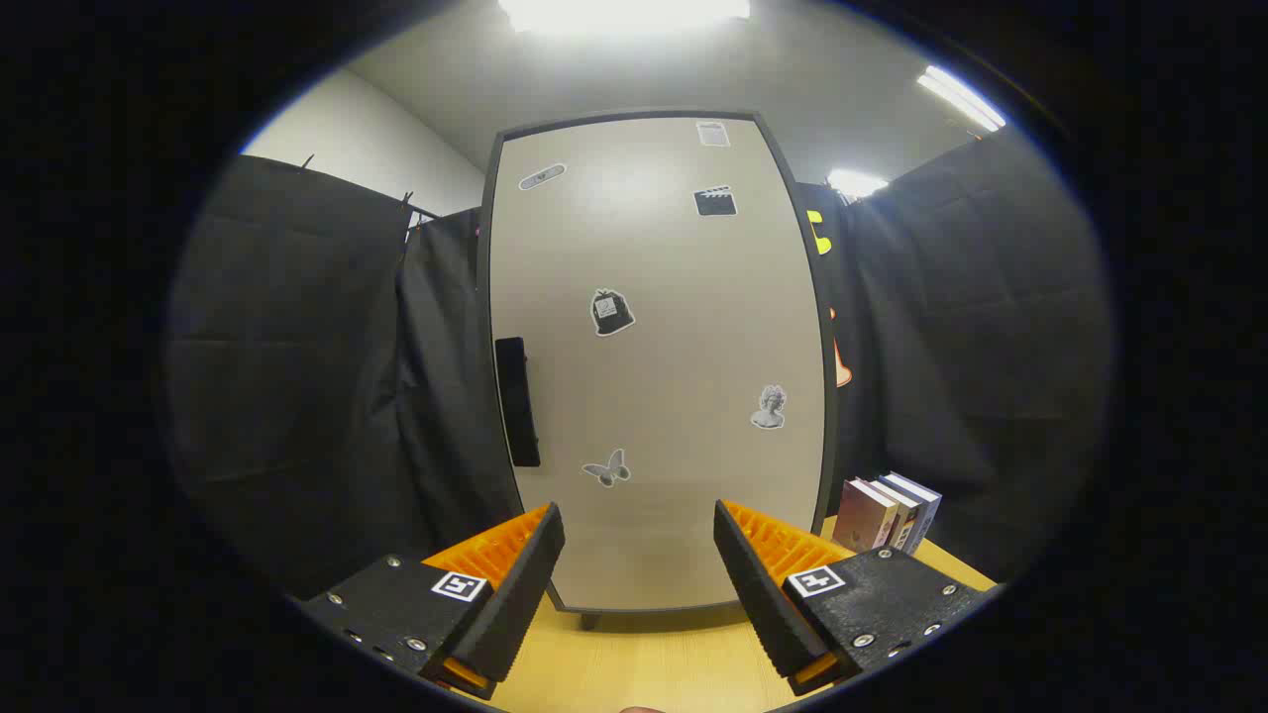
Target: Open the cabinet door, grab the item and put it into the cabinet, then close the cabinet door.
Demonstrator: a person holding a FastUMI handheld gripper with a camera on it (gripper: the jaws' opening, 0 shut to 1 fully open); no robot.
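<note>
at far left, black cloth (297, 376) hangs as the booth's wall, with a strip of pale room wall (376, 149) above it; just right of the cloth stands the cabinet (659, 366), upright on a light wooden table (654, 659), its pale door (684, 475) shut and framed by a dark edge; a dark vertical handle (517, 400) sits at the door's left edge, about mid-height; small stickers are scattered over the door: an oval one (542, 176) at upper left, a bag-shaped one (611, 312) near the middle, a butterfly (607, 468) lower down, a clapperboard (715, 201) and a paper-like one (712, 133) at upper right, and a bust (769, 407) at right; nearest the camera, the gripper (639, 555) points at the lower part of the door, its two fingers (515, 584) spread wide with nothing between them, neither touching the cabinet; through the gap between the fingers the door's bottom edge and one short cabinet foot (590, 621) are seen on the table; right of the cabinet, beyond the right finger, a small row of books (885, 512) stands upright on the table, near the cabinet's side but apart from it; behind the books more black cloth closes the booth; bright ceiling lights (624, 12) glow above
</note>
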